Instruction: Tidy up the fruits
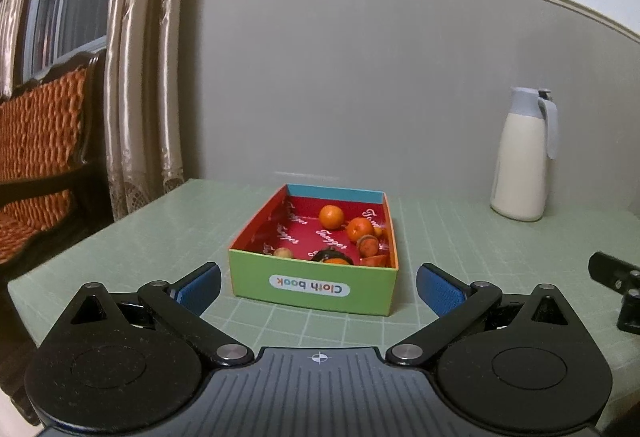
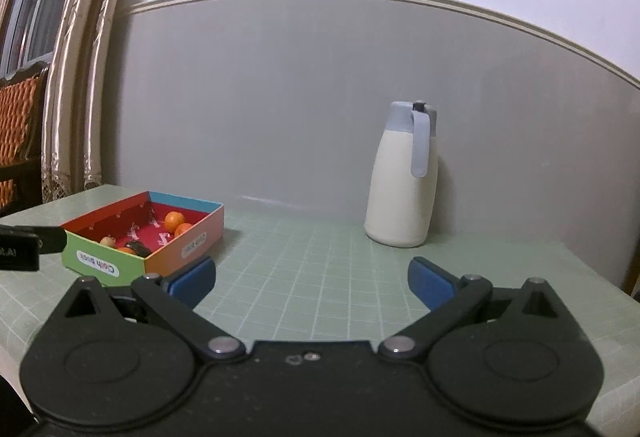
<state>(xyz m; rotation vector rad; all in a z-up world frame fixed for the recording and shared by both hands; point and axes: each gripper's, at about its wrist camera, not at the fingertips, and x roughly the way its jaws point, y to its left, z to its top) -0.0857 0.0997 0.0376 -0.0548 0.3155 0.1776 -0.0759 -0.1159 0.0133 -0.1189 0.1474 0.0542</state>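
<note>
Two oranges (image 1: pixel 332 216) sit side by side on the red floor of the box (image 1: pixel 312 287), toward its far right corner, and they are the clearest fruits we can see. The box is an open cardboard tray with a green near wall carrying a "Cloth book" label, a blue far wall, orange side walls and a red lining printed with white script. It rests on the green gridded mat (image 1: pixel 460 233) that covers the table, left of centre, well apart from the cream jug (image 1: pixel 520 165) with the grey lid and handle that stands by the wall.

Nearer to us inside the box lie more pieces: a brownish round fruit (image 1: pixel 368 244) just in front of the right orange, a small pale one (image 1: pixel 283 253) by the near wall, a dark-and-orange item (image 1: pixel 331 257) and a red-orange piece (image 1: pixel 376 260). The near wall cuts off their lower parts, so we cannot tell what the last two are.

Our left gripper (image 1: pixel 319 287) is spread wide in front of the box, its blue pads apart from the cardboard, holding nothing. Our right gripper (image 2: pixel 312 279) is likewise released and empty, over bare mat between box and jug. From the right wrist view the box's contents are small and blurred, and only a black piece of the other gripper shows at the left edge.
</note>
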